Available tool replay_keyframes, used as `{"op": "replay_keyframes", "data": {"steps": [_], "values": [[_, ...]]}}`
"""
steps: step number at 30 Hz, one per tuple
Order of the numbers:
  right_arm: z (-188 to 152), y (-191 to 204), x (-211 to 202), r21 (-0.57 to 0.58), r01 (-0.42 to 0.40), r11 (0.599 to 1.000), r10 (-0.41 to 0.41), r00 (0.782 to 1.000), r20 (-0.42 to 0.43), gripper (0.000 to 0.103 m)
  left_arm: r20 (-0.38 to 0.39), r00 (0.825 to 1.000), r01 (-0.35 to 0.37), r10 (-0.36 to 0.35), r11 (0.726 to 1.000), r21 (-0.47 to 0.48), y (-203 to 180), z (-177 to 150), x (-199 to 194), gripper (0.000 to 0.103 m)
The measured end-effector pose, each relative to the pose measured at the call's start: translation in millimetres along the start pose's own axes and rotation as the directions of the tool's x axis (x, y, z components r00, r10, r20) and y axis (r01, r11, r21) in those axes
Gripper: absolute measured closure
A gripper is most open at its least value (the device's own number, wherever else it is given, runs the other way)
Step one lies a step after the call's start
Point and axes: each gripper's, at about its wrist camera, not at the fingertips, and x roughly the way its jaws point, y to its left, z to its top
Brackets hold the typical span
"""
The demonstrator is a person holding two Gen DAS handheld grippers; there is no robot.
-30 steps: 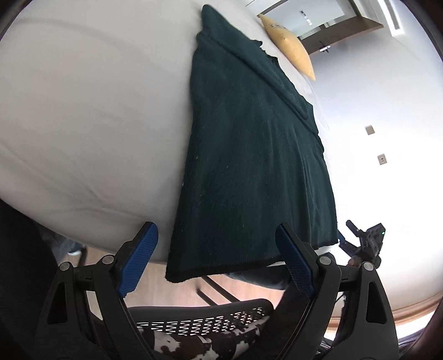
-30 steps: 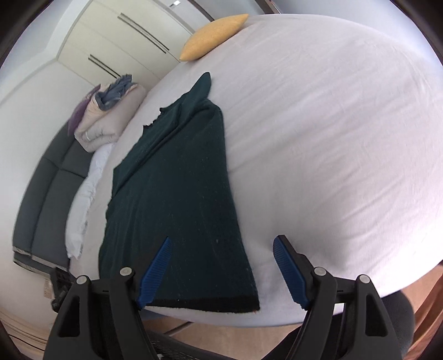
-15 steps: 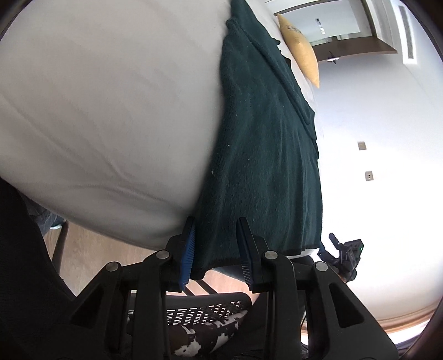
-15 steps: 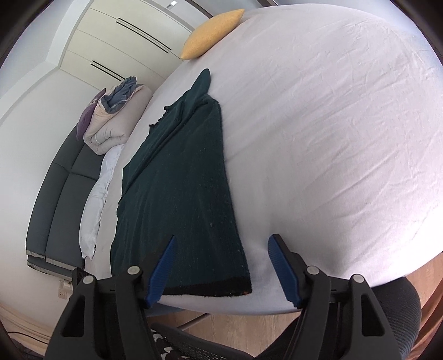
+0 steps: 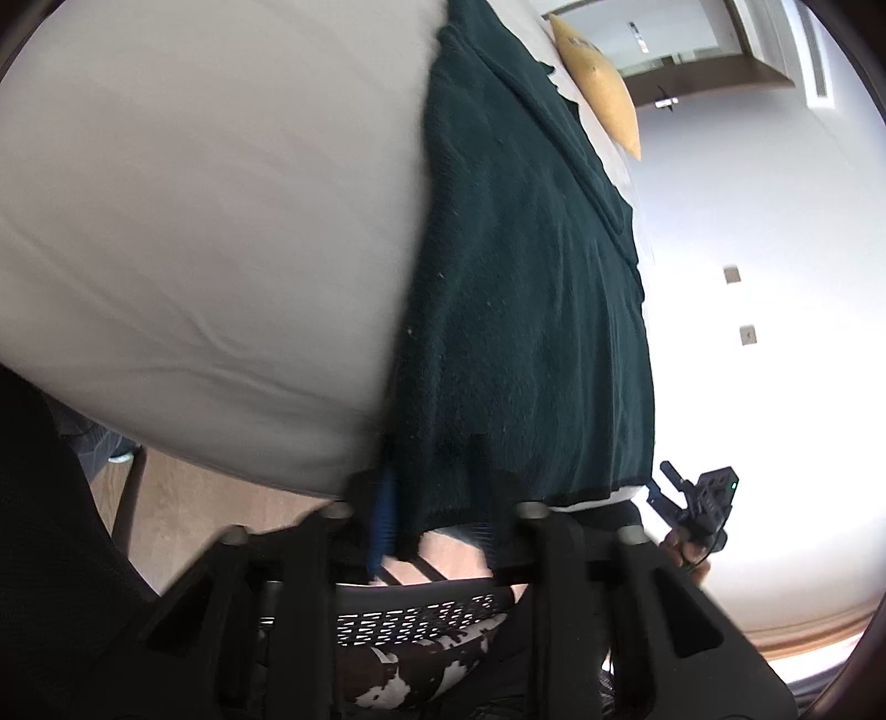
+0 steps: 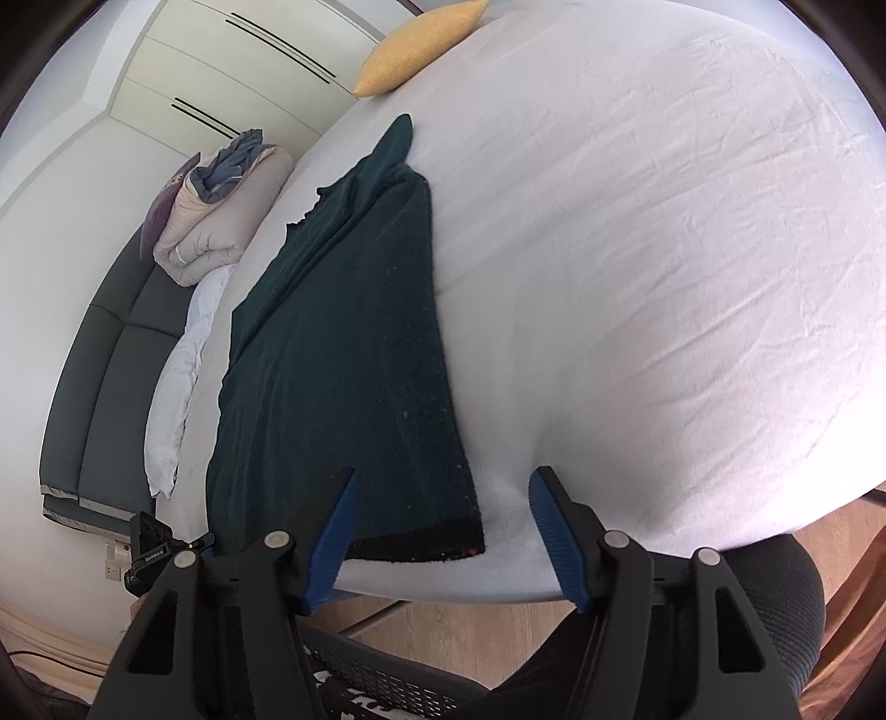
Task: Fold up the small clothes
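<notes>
A dark green knit garment (image 5: pixel 526 288) lies lengthwise on the white bed (image 5: pixel 194 221), its hem at the near edge. My left gripper (image 5: pixel 437 498) is shut on the hem's near left corner; the cloth hides most of its blue pads. In the right wrist view the same garment (image 6: pixel 343 343) lies left of centre on the bed (image 6: pixel 664 277). My right gripper (image 6: pixel 443 531) is open, its blue fingers (image 6: pixel 332 543) straddling the hem's near right corner, not gripping it.
A yellow cushion (image 6: pixel 421 44) lies at the bed's far end. Folded bedding (image 6: pixel 216 221) and a dark sofa (image 6: pixel 105 387) stand beyond the bed's left side. A black mesh chair (image 5: pixel 421 615) and wooden floor are below the near edge.
My left gripper moved in onto the hem's corner and closed on it. My right gripper came closer to the hem's other corner and stayed open.
</notes>
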Motion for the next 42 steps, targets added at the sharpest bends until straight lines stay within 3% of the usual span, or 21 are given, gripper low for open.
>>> {"op": "replay_keyframes", "data": {"steps": [5,7,9,10,19,27,31,42], "values": [[1,2,4,-0.022,0.030,0.999,-0.030,0.999,-0.023,0.053,0.022,1.000,0.006,-0.007,1.000,0.025,-6,-2,-6,0.098],[1,1,5,-0.021,0.036,0.999,-0.036,0.999,-0.029,0.065,0.031,0.999,0.009,-0.010,1.000,0.030,-7,-3,-8,0.098],[1,-1,7,-0.017,0.045,0.999,-0.046,0.998,-0.045,0.089,0.037,0.999,0.013,-0.014,0.999,0.032,-7,-3,-12,0.098],[1,-1,8,-0.018,0.045,0.999,-0.046,0.998,-0.048,0.090,0.044,0.999,0.017,-0.018,0.999,0.034,-8,-4,-14,0.098],[-3,17,-1,-0.048,-0.003,0.999,0.002,1.000,-0.025,0.094,0.103,0.988,0.112,-0.115,0.993,0.041,-14,-1,-44,0.099],[15,47,-13,-0.044,-0.162,0.986,0.164,0.986,0.035,0.094,0.181,0.951,0.236,-0.251,0.967,0.097,-46,18,-82,0.099],[34,60,-10,-0.015,-0.236,0.972,0.237,0.969,0.075,0.094,0.205,0.940,0.253,-0.272,0.961,0.116,-58,35,-90,0.099],[115,90,13,0.057,-0.286,0.957,0.272,0.946,0.179,0.094,0.257,0.915,0.296,-0.310,0.951,0.092,-72,103,-94,0.099]]}}
